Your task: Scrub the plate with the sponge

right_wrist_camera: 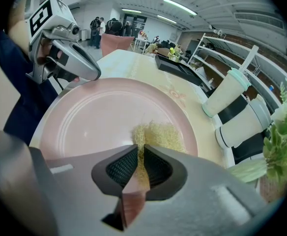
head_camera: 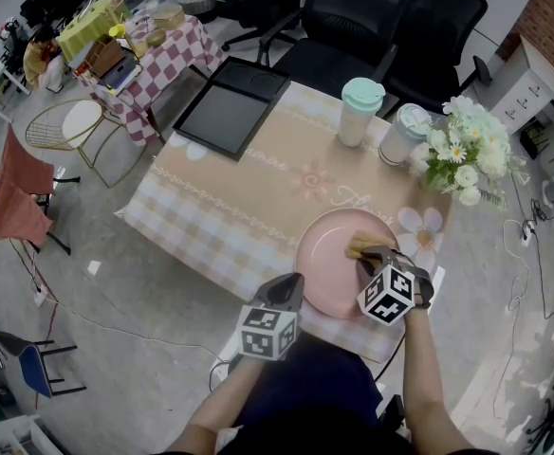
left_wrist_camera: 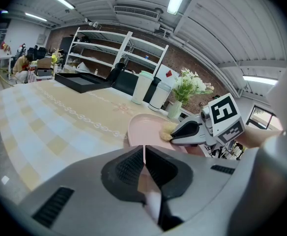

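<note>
The pink plate lies at the near right edge of the bench. The left tongs are pinched shut on its near left rim, and the thin pink edge shows between the ribbed pads. The right tongs are clamped narrow on the yellow sponge, which rests on the far right part of the plate.

The sponge looks light, fibrous and soft. It should squash under pressure, so a grip across its middle seems best. The plate looks stiff, smooth and breakable, and likely to slide, which makes the rim the sensible hold.

The plate carries only the sponge. Farther off, a black tray looks bare. A mint-lidded cup and a second lidded cup stand beside white flowers. Their contents cannot be seen.
</note>
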Demonstrator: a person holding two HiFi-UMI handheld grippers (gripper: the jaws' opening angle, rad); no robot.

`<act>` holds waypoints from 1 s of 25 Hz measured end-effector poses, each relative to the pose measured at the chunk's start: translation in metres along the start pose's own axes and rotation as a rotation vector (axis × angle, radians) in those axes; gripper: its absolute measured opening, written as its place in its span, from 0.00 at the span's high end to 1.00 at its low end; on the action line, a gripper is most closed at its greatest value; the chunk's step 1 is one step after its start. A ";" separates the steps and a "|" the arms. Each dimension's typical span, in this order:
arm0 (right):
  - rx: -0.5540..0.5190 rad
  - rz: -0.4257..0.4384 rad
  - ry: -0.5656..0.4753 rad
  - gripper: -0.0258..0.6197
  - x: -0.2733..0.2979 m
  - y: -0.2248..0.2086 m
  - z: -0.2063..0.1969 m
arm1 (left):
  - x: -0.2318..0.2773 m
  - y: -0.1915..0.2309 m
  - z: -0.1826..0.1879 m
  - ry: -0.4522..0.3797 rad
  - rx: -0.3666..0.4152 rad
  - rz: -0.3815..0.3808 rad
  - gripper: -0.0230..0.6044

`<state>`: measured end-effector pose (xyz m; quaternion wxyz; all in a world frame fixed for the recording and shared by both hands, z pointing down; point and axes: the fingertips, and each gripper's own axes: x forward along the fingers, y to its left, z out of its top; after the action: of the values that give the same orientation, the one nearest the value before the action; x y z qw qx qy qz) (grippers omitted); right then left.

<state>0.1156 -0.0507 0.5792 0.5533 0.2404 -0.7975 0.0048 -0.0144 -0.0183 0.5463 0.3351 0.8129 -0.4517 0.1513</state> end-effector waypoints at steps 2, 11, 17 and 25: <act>0.000 0.003 0.004 0.90 -0.001 0.002 0.000 | 0.000 0.000 0.000 0.000 0.001 -0.001 0.93; 0.004 0.012 0.006 0.90 -0.003 0.013 0.000 | 0.000 0.000 0.000 0.004 0.002 -0.005 0.93; 0.012 0.010 0.008 0.90 -0.004 0.017 0.000 | 0.000 0.001 -0.001 0.002 0.004 -0.009 0.93; 0.025 0.024 0.004 0.90 -0.006 0.021 -0.001 | 0.000 0.000 -0.001 0.003 0.003 -0.013 0.93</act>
<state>0.1097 -0.0296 0.5799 0.5518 0.2379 -0.7990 0.0220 -0.0146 -0.0180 0.5472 0.3355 0.8160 -0.4459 0.1510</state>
